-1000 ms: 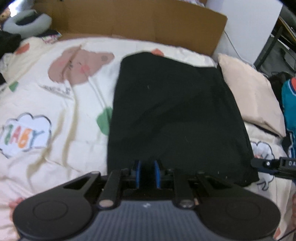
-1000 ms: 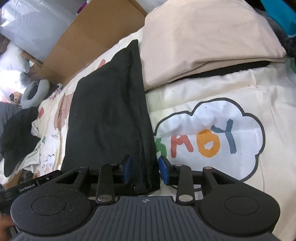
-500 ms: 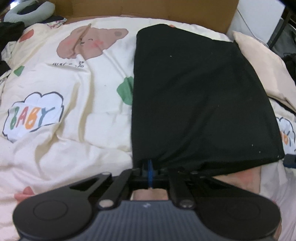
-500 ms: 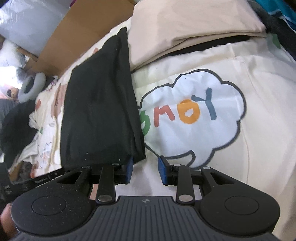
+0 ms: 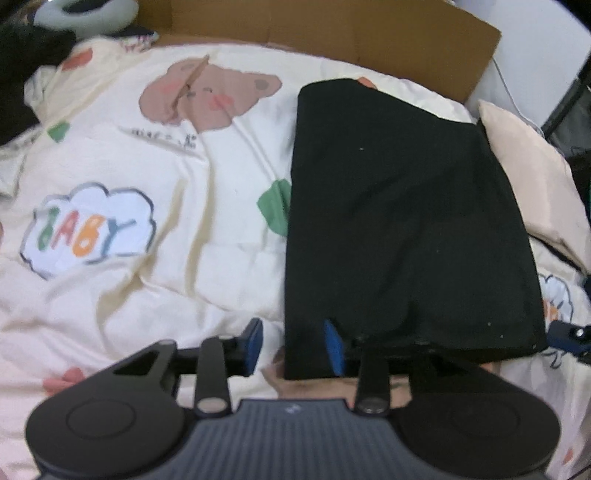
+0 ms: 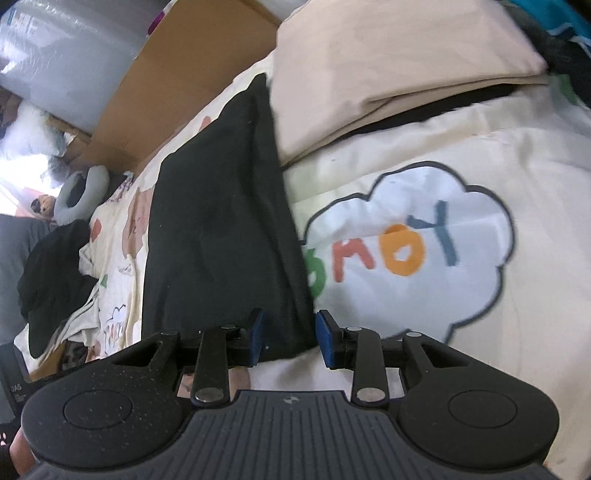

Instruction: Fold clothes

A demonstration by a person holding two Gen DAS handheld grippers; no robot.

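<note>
Centrally on the cream cartoon-print bedsheet (image 5: 177, 280) lay the folded black rectangular garment (image 5: 399, 229), which served as the reference landmark. At the garment's near left corner, the left gripper (image 5: 291, 341) had its jaws opening: the left blue pad (image 5: 254, 341) stood clear on the sheet, while the right blue pad (image 5: 334, 345) sat tucked against the garment's near edge, with the corner of cloth between the two. At the garment's near right corner, the right gripper (image 6: 288, 338) stood with its pads apart, the black corner lying between them; whether they pressed on it could not be determined. Beside the garment's right edge lay a folded beige cloth (image 6: 388, 66). Beyond its far edge stood a brown cardboard sheet (image 5: 332, 33).
</note>
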